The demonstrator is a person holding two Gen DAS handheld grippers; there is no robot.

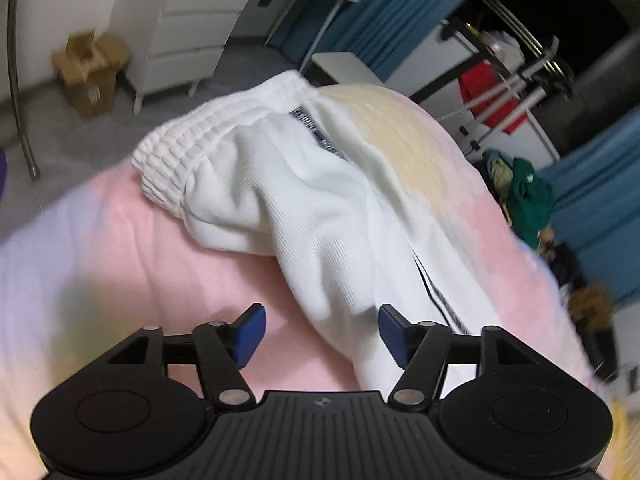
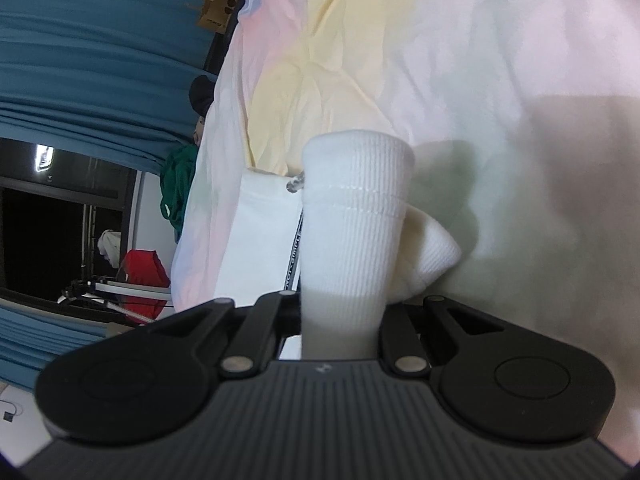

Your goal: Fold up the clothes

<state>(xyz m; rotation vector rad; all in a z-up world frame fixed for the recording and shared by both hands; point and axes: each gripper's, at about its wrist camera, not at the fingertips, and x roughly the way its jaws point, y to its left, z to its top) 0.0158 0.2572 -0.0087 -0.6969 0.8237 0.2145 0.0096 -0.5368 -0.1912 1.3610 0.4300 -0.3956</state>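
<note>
Right wrist: gripper [image 2: 340,320] clamping white trousers [image 2: 352,220].

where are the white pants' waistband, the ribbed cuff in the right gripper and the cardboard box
waistband [image 1: 176,148], left wrist view, on its gathered elastic ribbing
ribbed cuff [image 2: 352,216], right wrist view, mid cuff above the pinch
cardboard box [image 1: 90,76], left wrist view, on its front face

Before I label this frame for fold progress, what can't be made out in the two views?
- Right gripper pads: right wrist view, wrapped by the ribbed cuff it holds.
- Rest of the trousers: left wrist view, the lower legs pass behind the left gripper; its jaws stand open and empty.
- Lettering on the side stripe: too small and blurred.
- Clothes pile by the bed: blurred at the edge.
</note>
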